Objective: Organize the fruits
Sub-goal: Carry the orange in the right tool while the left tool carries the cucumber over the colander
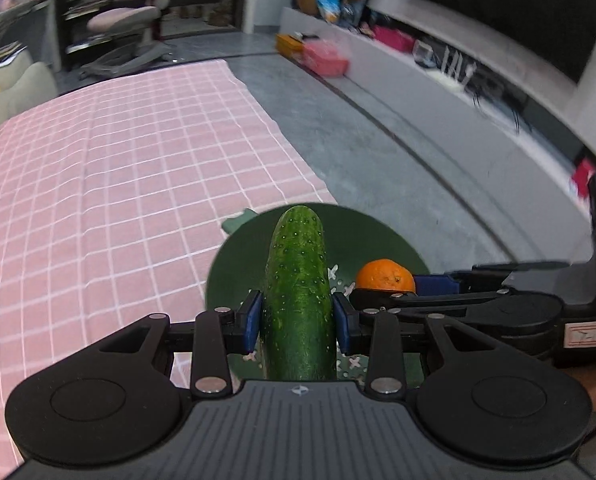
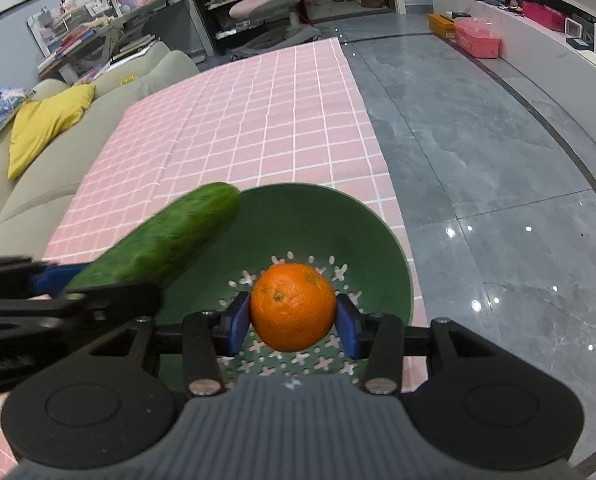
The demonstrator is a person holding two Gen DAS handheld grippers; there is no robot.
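Note:
My left gripper point(image 1: 297, 322) is shut on a green cucumber point(image 1: 298, 292), held lengthwise over a green colander bowl point(image 1: 234, 264). My right gripper point(image 2: 293, 316) is shut on an orange point(image 2: 293, 306) above the bowl's perforated bottom point(image 2: 298, 360). In the right wrist view the cucumber point(image 2: 166, 240) comes in from the left over the bowl's rim point(image 2: 362, 216), with the left gripper point(image 2: 50, 296) behind it. In the left wrist view the orange point(image 1: 384, 276) and right gripper point(image 1: 434, 286) sit to the right.
The bowl stands at the near right edge of a table with a pink checked cloth point(image 2: 258, 120). A beige sofa point(image 2: 58, 168) with a yellow cushion lies to the left. Grey tiled floor point(image 2: 478, 160) is to the right, with pink and orange boxes point(image 2: 478, 38) beyond.

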